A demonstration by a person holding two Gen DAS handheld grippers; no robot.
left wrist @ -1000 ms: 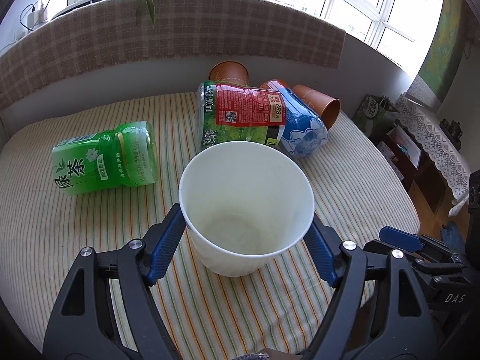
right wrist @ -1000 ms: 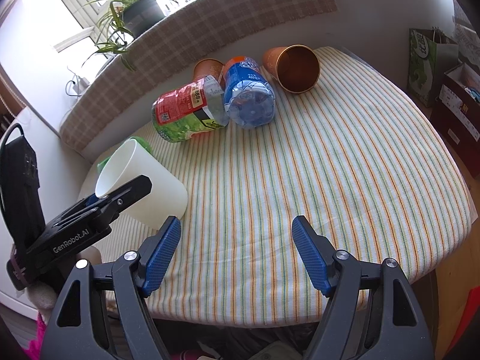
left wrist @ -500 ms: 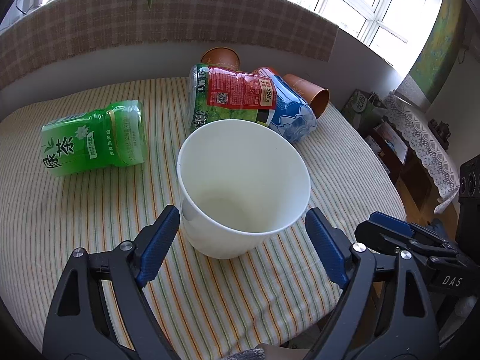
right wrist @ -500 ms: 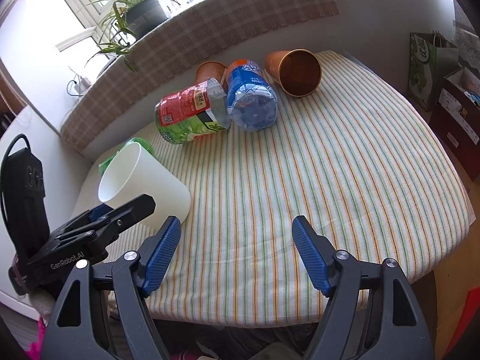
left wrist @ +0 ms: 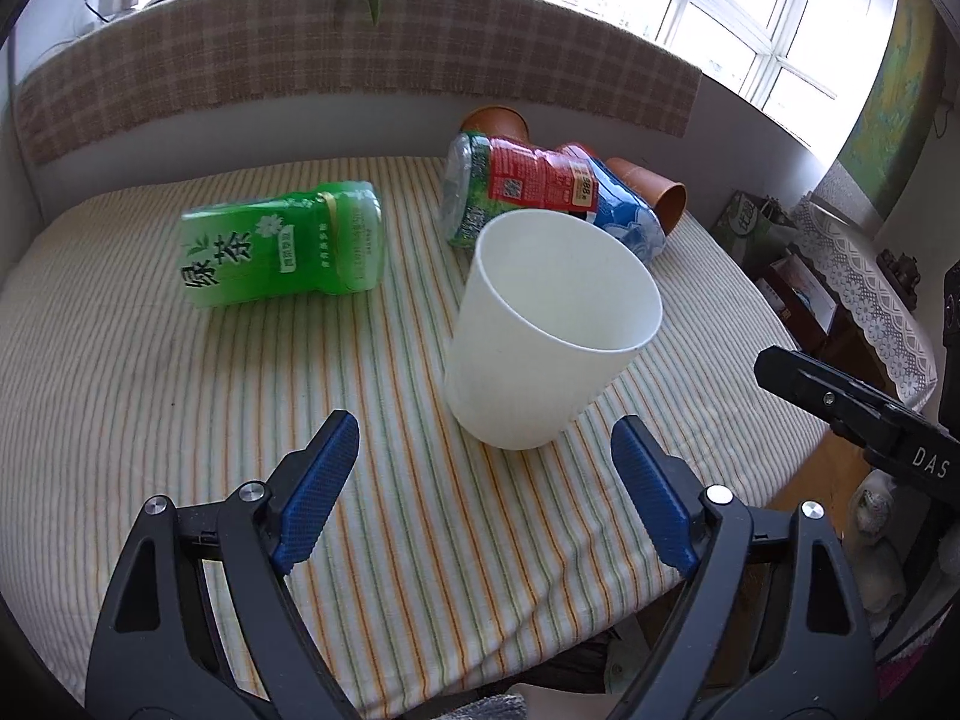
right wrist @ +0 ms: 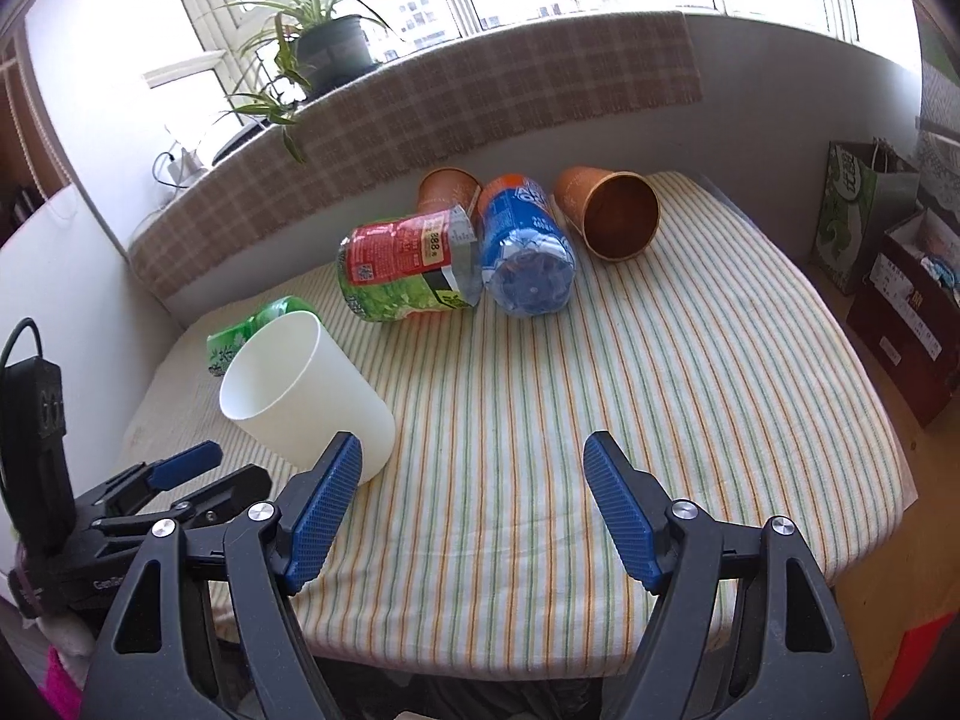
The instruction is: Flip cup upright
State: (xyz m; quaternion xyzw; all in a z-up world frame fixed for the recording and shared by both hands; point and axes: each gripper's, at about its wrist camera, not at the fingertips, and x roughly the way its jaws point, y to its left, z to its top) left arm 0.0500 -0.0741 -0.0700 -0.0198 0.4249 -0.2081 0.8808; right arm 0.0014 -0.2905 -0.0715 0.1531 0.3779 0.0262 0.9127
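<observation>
White plastic, and it is standing: the plain white plastic cup (left wrist: 555,330) sits on its base on the striped cloth surface (left wrist: 120,396), mouth open to the ceiling, in the near-left part of the cloth as the right wrist view frames it. Fisheye bend makes it look tilted in both views, so I cannot call it perfectly plumb, but nothing is propping it.

Left tool (left wrist: 486,483) is wide open, blue pads (left wrist: 318,483) spread on either side and short of the cup, touching nothing, holding nothing. Right tool (right wrist: 474,507) is likewise spread wide and empty, off beside the cup; its left pad overlaps the cup wall in that view, though contact cannot be confirmed.

By my read, the flip looks done for this cup: upright, released. What is left is only clearing the tools away without knocking it.

Now the count. One white cup. Two orange-brown cups (right wrist: 606,213) lying on their sides near the back wall. Three bottles down flat: one green tea bottle (left wrist: 282,243), one red-and-green labelled bottle (right wrist: 408,264), one blue labelled bottle (right wrist: 528,252). One potted spider plant (right wrist: 324,51) up on the checked window ledge.
</observation>
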